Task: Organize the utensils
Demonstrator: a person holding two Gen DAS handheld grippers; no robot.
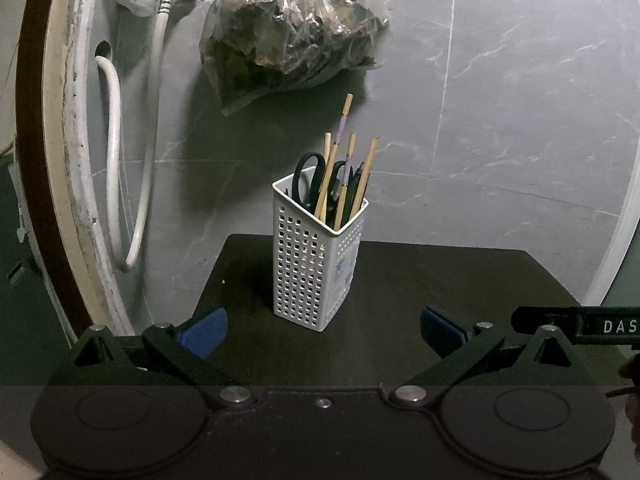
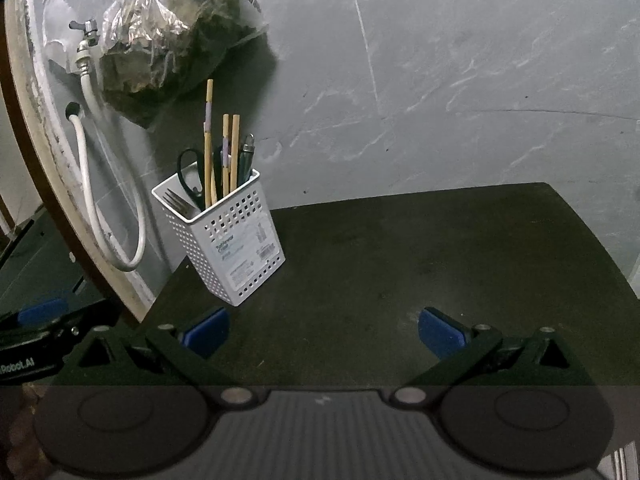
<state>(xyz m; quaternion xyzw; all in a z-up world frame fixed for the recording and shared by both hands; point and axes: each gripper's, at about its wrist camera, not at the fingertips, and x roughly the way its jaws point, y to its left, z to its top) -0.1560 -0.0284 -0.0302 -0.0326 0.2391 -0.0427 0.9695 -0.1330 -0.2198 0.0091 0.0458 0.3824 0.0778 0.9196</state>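
A white perforated utensil holder (image 1: 316,264) stands upright on the dark table (image 1: 440,280). Out of it stick wooden chopsticks (image 1: 347,120), black-handled scissors (image 1: 306,174) and some dark-handled tools. The right wrist view shows the same holder (image 2: 232,244) at the table's left edge, with a metal fork (image 2: 178,202) inside it beside the scissors (image 2: 188,172) and chopsticks (image 2: 209,128). My left gripper (image 1: 324,334) is open, just in front of the holder, holding nothing. To the right of the holder my right gripper (image 2: 324,334) is also open and empty over bare tabletop.
A clear plastic bag (image 1: 292,28) of dark contents hangs on the grey marble wall behind the holder. White hoses (image 1: 116,152) and a tap (image 2: 86,32) hang at the left beside a curved frame. The other gripper's body (image 1: 580,324) shows at the right edge.
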